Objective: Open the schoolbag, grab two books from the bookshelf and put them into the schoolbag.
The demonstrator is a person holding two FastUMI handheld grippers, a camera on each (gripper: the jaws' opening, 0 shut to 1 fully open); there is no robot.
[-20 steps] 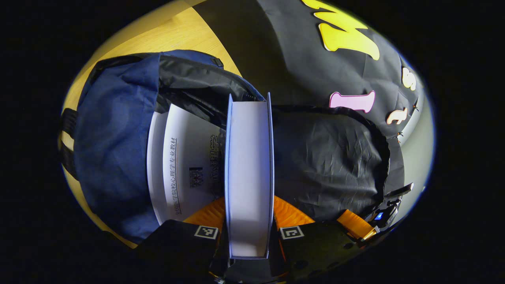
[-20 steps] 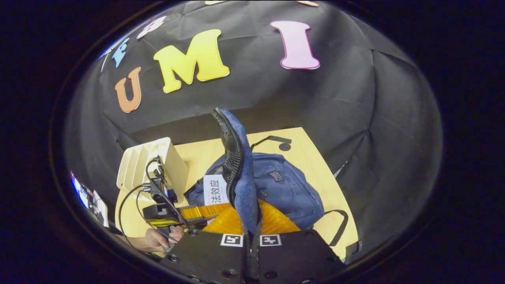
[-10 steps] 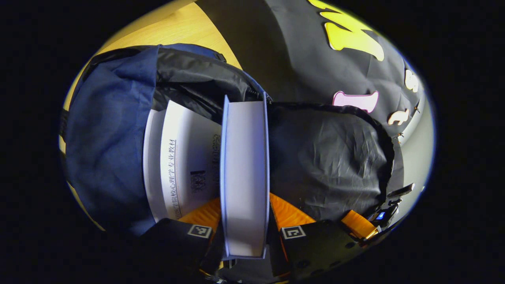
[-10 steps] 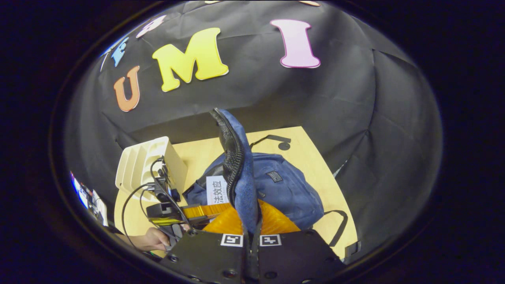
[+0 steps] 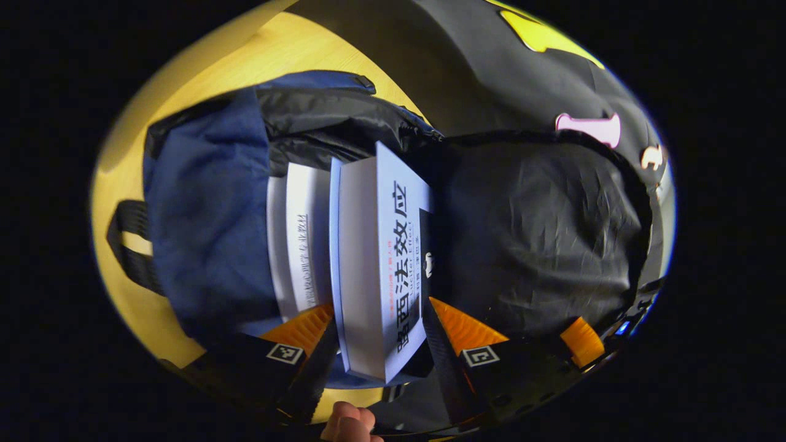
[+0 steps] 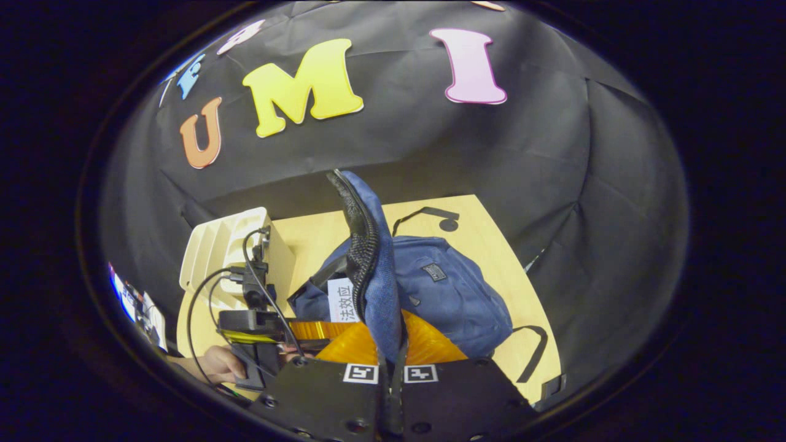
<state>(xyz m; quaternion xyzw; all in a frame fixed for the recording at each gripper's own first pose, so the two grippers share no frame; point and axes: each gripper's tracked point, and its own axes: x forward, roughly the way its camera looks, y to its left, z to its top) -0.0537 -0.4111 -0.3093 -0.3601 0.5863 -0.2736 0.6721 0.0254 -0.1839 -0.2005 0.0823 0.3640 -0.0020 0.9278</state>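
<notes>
The blue schoolbag [image 5: 209, 221] lies open on the wooden table [image 5: 295, 55]. A white book [image 5: 301, 245] rests inside it. A second, blue-edged book [image 5: 362, 258] leans on the first one, partly in the opening, cover turned up. My left gripper [image 5: 379, 307] stands open, one finger on each side of this book with slack. My right gripper [image 6: 390, 325] is shut on the bag's zipper flap [image 6: 362, 245] and holds it up. The flap's black lining [image 5: 540, 233] shows to the right of the books.
A cream bookshelf [image 6: 233, 245] stands at the table's left rear. A hand [image 6: 215, 365] holds the left gripper [image 6: 258, 325], with cables looping off it. Bag straps [image 6: 534, 350] trail over the table [image 6: 485, 233] on the right. The black wall cloth is close behind.
My left gripper's fingers have spread apart and let go of the second book. That book has tipped over, so its cover faces up. The right gripper keeps the flap raised.
</notes>
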